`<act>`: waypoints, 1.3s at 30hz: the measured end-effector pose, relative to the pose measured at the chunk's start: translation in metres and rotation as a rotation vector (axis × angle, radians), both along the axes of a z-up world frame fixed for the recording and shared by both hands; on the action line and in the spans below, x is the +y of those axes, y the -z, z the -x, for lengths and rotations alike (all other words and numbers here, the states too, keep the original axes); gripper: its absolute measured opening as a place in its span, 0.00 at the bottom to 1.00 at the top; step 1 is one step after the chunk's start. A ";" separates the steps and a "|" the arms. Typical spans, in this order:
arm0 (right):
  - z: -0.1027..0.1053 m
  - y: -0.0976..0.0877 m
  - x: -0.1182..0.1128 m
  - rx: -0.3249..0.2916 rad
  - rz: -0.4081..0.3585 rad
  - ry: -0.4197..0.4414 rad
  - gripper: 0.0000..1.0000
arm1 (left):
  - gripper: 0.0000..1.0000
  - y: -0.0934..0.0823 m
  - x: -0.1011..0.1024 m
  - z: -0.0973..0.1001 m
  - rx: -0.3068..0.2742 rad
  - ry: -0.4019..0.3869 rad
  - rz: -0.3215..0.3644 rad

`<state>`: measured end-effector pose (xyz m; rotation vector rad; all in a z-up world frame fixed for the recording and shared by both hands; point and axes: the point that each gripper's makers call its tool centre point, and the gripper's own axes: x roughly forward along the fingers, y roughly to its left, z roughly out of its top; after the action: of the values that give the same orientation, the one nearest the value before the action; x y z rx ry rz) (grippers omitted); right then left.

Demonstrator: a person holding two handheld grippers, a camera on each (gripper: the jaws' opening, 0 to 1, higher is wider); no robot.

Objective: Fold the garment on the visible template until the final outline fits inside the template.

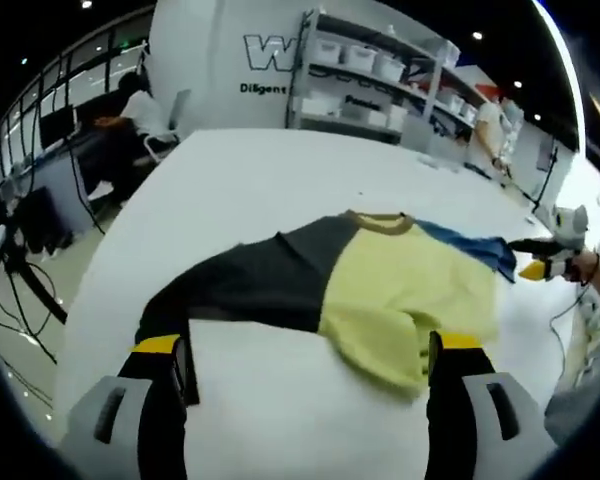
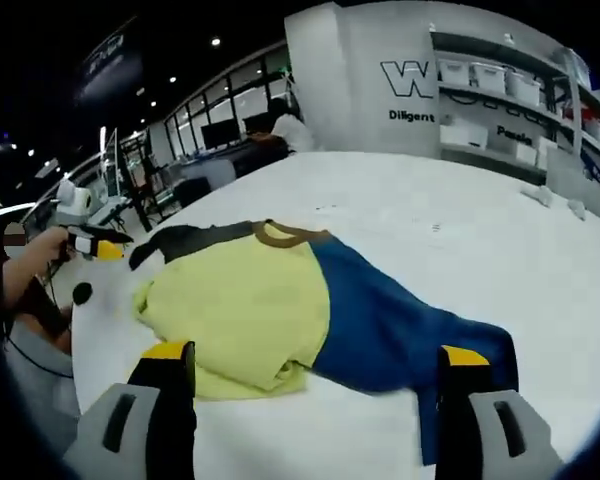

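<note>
— Left gripper hovering low over the white table, jaws wide apart, nothing between them. Right gripper the same: jaws spread, nothing clamped.

— And the garment?

— Colour-block T-shirt spread flat on the table just ahead of both grippers. From the left gripper: dark grey sleeve ahead and reaching toward the left jaw, yellow body ahead toward the right jaw, blue sleeve farthest off to the right. From the right gripper, mirrored: blue sleeve closest, running toward the right jaw; yellow body ahead of the left jaw with its lower hem already rumpled and doubled over.

— Handling?

— Probably light, limp knit; no stiffness, so likely to sag and drag wherever lifted. Not fragile, not slippery against the tabletop by the look of it. Best taken by a pinch at an edge: a sleeve end or hem corner for each gripper, blue sleeve tip for the right, grey sleeve tip for the left. Brown collar on the far side from both, better left lying.

— Template?

— Cannot make out any outline on the table.

— Counts, biggest first?

— One table. One T-shirt, with two sleeves and one collar. Two grippers. Beyond: one shelving unit with bins, one seated person at a desk.
</note>
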<state>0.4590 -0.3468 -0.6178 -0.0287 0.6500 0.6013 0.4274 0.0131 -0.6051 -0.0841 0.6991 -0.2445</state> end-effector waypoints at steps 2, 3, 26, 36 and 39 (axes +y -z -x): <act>0.007 0.002 0.006 0.004 -0.009 -0.011 0.99 | 0.98 -0.001 -0.007 0.005 -0.001 0.014 0.006; 0.010 0.004 0.008 0.005 -0.013 -0.020 0.99 | 0.98 -0.001 -0.011 0.009 0.004 0.019 0.018; 0.030 0.044 0.029 -0.027 0.052 -0.072 0.55 | 0.50 0.042 -0.069 0.054 0.144 0.010 0.206; 0.017 0.050 0.026 -0.088 0.114 -0.057 0.38 | 0.40 0.052 -0.086 0.050 0.150 0.016 0.224; 0.014 0.053 0.027 -0.089 0.119 -0.056 0.35 | 0.40 0.055 -0.091 0.045 0.167 -0.008 0.236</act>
<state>0.4455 -0.3195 -0.6705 -0.1842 0.5997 0.6115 0.3824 -0.0780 -0.6604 -0.3352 0.8334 -0.3137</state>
